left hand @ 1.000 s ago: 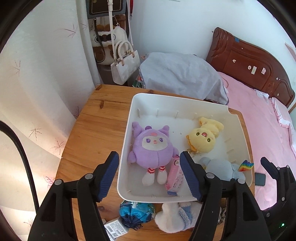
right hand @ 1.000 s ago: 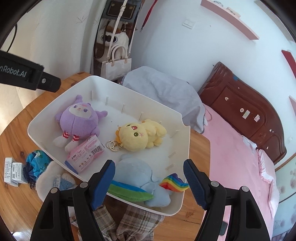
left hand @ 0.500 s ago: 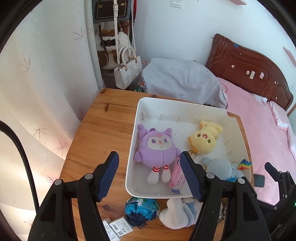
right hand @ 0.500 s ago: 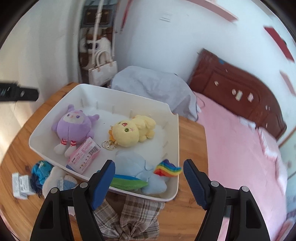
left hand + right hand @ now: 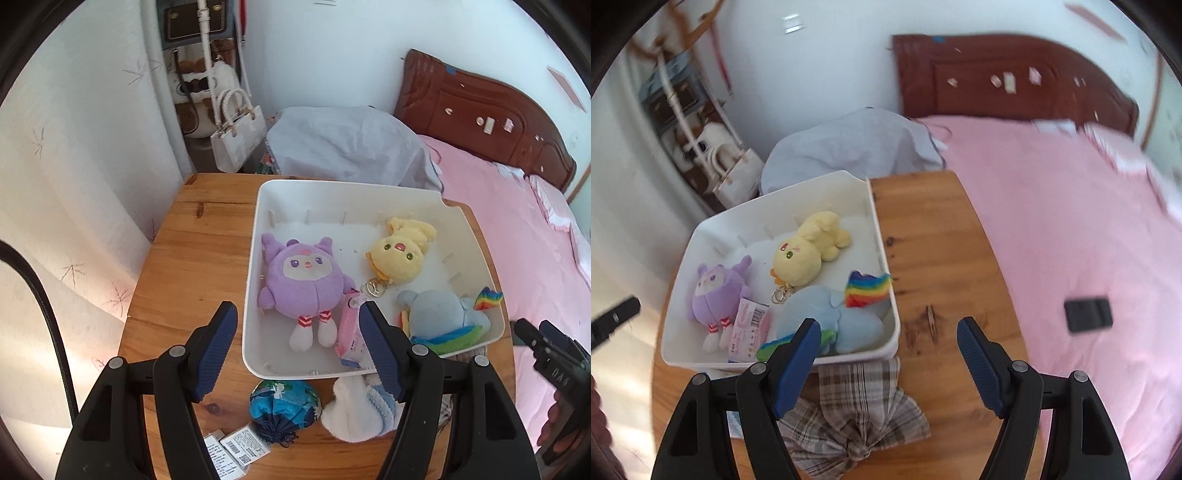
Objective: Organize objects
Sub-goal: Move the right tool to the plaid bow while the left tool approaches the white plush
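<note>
A white tray [image 5: 255, 236] sits on a round wooden table [image 5: 192, 251], pushed toward the side nearest the bed [image 5: 1052, 206]. Its walls are smooth, with small slots along the inside. In it lie a purple plush [image 5: 304, 280] on its back with striped legs, a yellow chick plush [image 5: 400, 254] with a metal key ring at its lower edge, a pale blue plush with a rainbow tail [image 5: 443, 317] in the corner, and a pink packet [image 5: 351, 332] leaning between the purple and blue toys.

Outside the tray, touching or just beside its near wall, rest a blue patterned pouch [image 5: 284, 406], a white and blue fuzzy item [image 5: 358, 410], two small white boxes [image 5: 236, 448] and a plaid cloth bundle [image 5: 857, 410].

The left gripper [image 5: 297, 350] hangs above the tray's near left corner, its jaws standing well apart with nothing between the pads. The right gripper [image 5: 888, 360] hovers over bare wood just right of the tray, jaws likewise parted and empty.

Bare tabletop lies left of the tray and along its right side up to the table edge, where the pink bed begins.
</note>
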Tool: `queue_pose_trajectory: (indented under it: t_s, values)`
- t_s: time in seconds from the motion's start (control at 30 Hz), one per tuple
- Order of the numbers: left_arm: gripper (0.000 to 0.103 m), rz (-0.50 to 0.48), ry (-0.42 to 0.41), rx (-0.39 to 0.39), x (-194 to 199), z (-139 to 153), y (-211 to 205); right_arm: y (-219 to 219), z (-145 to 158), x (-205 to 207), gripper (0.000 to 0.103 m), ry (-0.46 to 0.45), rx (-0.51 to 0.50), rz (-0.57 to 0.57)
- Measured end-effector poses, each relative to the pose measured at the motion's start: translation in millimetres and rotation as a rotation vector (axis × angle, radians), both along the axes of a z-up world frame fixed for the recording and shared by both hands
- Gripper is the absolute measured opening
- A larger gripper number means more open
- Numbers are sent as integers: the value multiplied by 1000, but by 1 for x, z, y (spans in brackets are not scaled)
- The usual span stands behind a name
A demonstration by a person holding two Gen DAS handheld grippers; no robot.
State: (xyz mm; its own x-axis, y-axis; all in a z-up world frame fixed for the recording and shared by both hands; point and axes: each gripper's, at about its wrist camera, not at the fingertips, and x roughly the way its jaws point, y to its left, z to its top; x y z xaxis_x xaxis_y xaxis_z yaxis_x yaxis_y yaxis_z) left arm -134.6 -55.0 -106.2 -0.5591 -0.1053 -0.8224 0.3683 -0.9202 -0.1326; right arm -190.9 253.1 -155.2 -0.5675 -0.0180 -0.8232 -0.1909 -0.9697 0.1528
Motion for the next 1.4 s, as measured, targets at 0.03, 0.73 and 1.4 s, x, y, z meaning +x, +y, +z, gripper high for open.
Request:
queue_pose_trajectory:
  t_s: [0.03, 0.73, 1.4]
  values:
    - [72, -12, -5, -7, -1, 0, 2, 3, 0, 2, 77, -5, -19, -9]
    - [72, -402, -84, -141, -9, 3, 61, 43, -44, 59, 77, -103, -497, -325]
    - [74, -782, -299, -187, -8, -40, 113, 25, -102, 92, 72, -153, -752, -533]
